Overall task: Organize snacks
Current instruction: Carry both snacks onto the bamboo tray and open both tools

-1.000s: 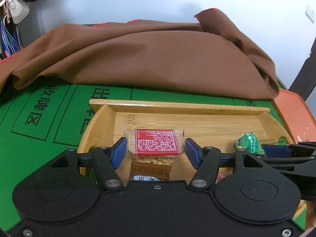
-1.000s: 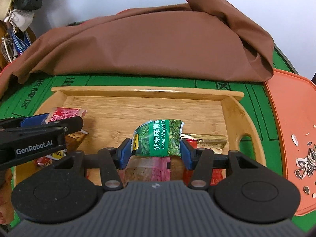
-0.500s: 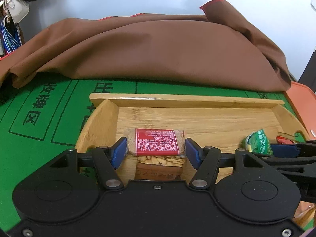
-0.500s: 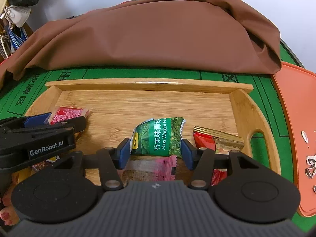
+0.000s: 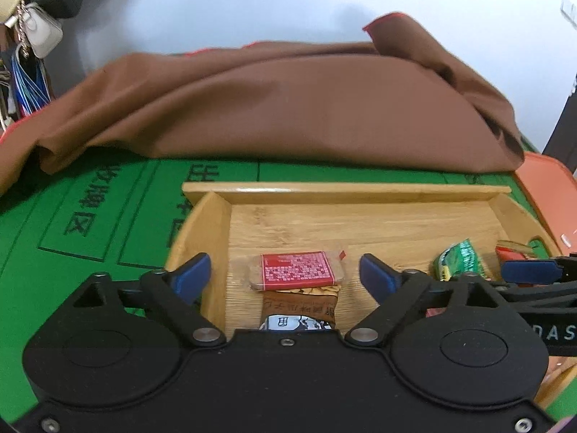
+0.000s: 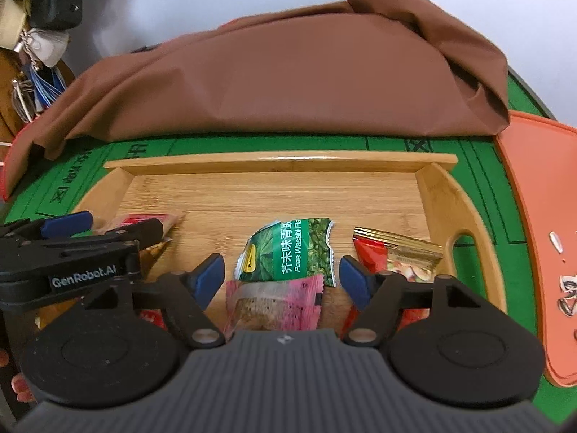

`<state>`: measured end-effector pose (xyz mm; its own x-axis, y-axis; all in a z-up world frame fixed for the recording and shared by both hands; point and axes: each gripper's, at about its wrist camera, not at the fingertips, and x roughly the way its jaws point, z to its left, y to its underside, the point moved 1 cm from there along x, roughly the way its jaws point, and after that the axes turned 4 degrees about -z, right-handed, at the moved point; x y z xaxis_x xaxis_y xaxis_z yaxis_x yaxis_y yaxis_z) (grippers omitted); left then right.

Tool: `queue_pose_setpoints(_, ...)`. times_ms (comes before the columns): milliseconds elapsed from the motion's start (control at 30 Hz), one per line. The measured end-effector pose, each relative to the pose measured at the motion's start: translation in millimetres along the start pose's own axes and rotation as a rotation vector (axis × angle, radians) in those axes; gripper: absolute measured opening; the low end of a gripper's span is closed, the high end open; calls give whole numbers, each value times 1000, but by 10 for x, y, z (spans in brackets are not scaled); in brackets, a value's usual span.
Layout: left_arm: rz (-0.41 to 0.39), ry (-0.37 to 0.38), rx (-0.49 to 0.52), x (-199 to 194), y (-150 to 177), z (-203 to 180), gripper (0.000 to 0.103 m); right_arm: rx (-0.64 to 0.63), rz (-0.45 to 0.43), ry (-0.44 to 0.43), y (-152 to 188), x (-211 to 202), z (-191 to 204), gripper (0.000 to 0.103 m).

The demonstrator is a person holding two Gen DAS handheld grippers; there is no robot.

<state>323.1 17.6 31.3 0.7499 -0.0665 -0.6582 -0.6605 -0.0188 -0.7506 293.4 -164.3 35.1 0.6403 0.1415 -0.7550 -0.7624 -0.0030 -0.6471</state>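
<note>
Snacks lie in the bamboo tray (image 6: 436,195) on your green worktop (image 5: 72,259). Your left tongs (image 5: 285,274) have just been opening and now stand spread, their blue pads clear of the red-labelled cracker pack (image 5: 297,270) lying between them on a brown peanut packet (image 5: 299,305). Your right tongs (image 6: 281,276) have likewise just been opening; the wasabi pea packet (image 6: 288,252) lies between the pads, untouched, partly over a pink packet (image 6: 274,303). A red and gold packet (image 6: 396,252) sits just beside the right pad, near the tray's handle cut-out. The far half of the tray floor is bare up to its back wall. Beyond that wall a heaped brown cloth (image 6: 288,75) crowds the worktop. An orange mat (image 6: 541,216) with sunflower seed shells (image 6: 568,288) borders the tray's right end.
</note>
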Motion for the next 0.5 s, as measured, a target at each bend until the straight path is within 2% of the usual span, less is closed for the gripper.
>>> queue_pose_setpoints(167,-35,2,17,-267,40,-6,98,-35,-48,-12,60,-278,18,86)
queue_pose_setpoints(500,-87,25,84,-832,338,-112,101,-84,-97,-23,358,-714,-16,88)
